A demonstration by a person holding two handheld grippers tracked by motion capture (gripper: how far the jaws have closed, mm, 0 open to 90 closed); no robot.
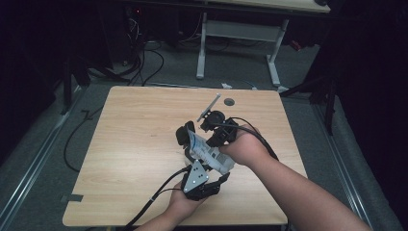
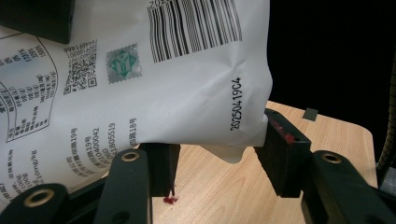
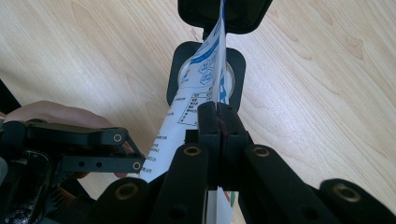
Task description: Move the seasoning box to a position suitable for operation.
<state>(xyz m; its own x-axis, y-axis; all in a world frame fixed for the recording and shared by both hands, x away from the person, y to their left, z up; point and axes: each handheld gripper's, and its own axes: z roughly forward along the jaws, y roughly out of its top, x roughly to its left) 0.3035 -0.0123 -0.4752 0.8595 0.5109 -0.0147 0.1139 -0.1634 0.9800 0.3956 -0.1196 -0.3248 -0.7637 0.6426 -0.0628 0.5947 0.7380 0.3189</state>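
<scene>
A white pouch (image 1: 211, 155) with blue print and a barcode hangs between both grippers over the middle of the wooden table (image 1: 130, 159). My right gripper (image 1: 206, 142) is shut on its thin flat top edge; in the right gripper view the jaws (image 3: 218, 119) press together on the pouch (image 3: 184, 116). At the puffy bottom end of the pouch (image 2: 163, 93) is my left gripper (image 1: 213, 169). In the left gripper view its jaws (image 2: 217, 161) stand wide, one on each side of the lower corner, touching it.
A black square device with a round middle (image 3: 205, 70) lies on the table under the pouch, and a second black piece (image 1: 214, 118) lies beyond it. A thin grey rod (image 1: 209, 107) lies slanted near a round hole (image 1: 229, 101). A small red stain (image 2: 170, 199) marks the wood.
</scene>
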